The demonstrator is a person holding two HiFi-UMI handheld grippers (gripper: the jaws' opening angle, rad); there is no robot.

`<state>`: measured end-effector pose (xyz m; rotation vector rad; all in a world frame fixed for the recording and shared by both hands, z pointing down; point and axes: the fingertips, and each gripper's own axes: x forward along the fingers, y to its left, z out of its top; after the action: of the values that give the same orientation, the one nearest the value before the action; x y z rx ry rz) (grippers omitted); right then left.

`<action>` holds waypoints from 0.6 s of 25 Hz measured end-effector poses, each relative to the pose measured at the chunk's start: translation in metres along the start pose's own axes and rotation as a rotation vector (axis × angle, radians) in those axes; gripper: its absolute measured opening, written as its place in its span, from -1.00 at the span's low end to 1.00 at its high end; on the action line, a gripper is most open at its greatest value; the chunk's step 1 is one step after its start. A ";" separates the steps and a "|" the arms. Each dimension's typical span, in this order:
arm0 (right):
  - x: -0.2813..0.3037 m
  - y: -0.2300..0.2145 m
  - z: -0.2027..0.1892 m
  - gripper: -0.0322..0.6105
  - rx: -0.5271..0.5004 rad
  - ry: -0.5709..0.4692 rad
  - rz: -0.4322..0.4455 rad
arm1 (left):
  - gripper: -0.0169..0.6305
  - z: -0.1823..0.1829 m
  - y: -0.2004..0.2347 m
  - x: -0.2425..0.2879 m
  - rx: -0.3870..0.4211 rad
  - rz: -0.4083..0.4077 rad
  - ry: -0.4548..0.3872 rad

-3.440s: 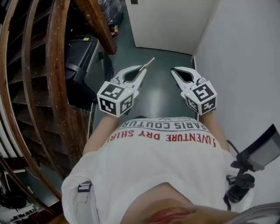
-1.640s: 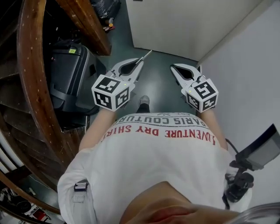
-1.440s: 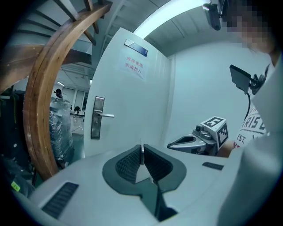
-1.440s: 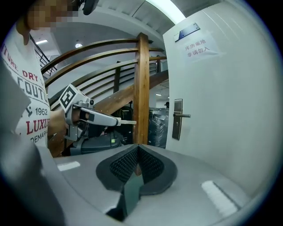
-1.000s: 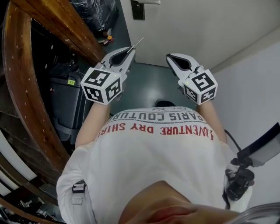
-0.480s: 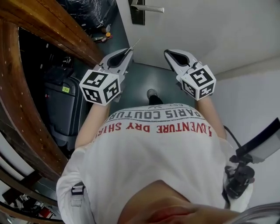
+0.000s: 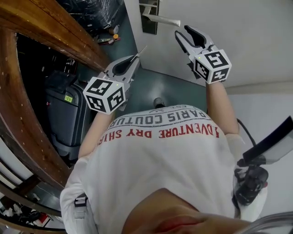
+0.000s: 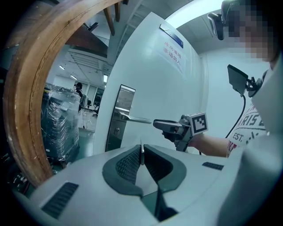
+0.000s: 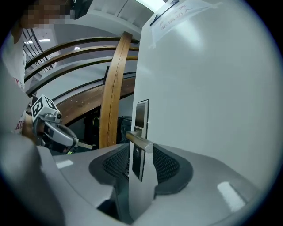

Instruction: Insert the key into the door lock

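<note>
The white door (image 7: 219,27) carries a metal lock plate (image 7: 150,17) with a lever handle (image 7: 161,19). My left gripper (image 7: 136,57) is shut on a thin silver key (image 7: 142,50) whose blade sticks out toward the door, below and left of the plate. In the left gripper view the key (image 8: 141,155) stands edge-on between the pads, with the plate (image 8: 117,119) ahead. My right gripper (image 7: 182,33) is up at the free end of the handle, its jaws opening. In the right gripper view the handle (image 9: 139,141) lies in the gap of my right gripper (image 9: 138,154), and the pads do not press it.
A curved wooden stair rail (image 7: 50,32) runs along the left. Below it stands a black suitcase (image 7: 64,107). Wrapped goods (image 7: 94,10) sit beyond, left of the door. A white wall (image 7: 270,105) closes the right side. A printed sign (image 8: 172,46) hangs high on the door.
The person has stepped up to the door. My right gripper rose to the handle's end and its jaws came apart. My left gripper kept the key and moved closer to the plate.
</note>
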<state>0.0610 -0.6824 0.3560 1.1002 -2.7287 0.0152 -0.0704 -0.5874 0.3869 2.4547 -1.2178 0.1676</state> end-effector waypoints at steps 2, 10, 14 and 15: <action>0.012 -0.007 0.001 -0.41 0.007 -0.011 0.013 | -0.88 -0.001 0.008 0.005 -0.015 0.001 0.000; 0.030 -0.011 -0.003 -0.45 -0.036 0.007 0.038 | -0.88 -0.011 0.021 0.018 -0.075 -0.011 -0.005; 0.031 -0.011 -0.003 -0.46 -0.043 0.014 0.049 | -0.88 -0.011 0.024 0.022 -0.092 -0.021 -0.013; 0.031 -0.011 -0.003 -0.46 -0.042 0.015 0.049 | -0.88 -0.012 0.024 0.023 -0.097 -0.024 -0.015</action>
<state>0.0473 -0.7115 0.3646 1.0178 -2.7295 -0.0272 -0.0748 -0.6128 0.4109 2.3902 -1.1741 0.0820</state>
